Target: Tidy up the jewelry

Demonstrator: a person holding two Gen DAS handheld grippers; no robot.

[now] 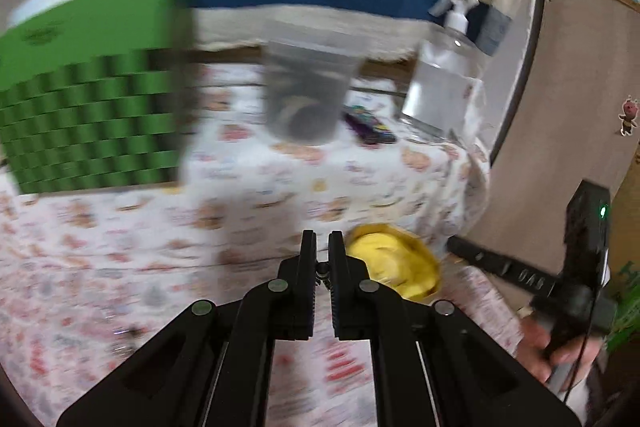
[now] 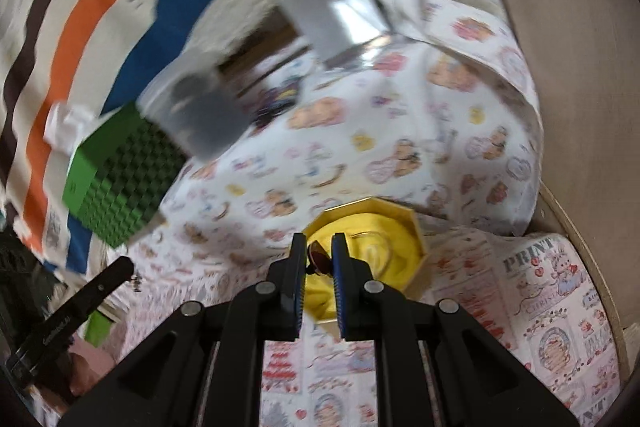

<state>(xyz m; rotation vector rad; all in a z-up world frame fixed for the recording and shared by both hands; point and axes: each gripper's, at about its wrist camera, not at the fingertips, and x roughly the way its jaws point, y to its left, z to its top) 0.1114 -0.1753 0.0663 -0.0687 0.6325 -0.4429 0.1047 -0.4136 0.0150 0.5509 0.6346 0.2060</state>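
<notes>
The right gripper (image 2: pixel 319 255) pinches a small dark red jewel (image 2: pixel 319 259) between its narrow jaws, poised just over the yellow-lined gold box (image 2: pixel 404 227), so the step in hand looks like dropping a piece into that box; next it likely needs to lower and ease apart over the lining. The left gripper (image 1: pixel 322 247) is nearly closed on a small metal spring-like piece (image 1: pixel 323 275), too blurred to name, beside the same box (image 1: pixel 416 259). Only the right view shows the jewel; only the left shows the spray bottle (image 1: pixel 444 67) clearly.
</notes>
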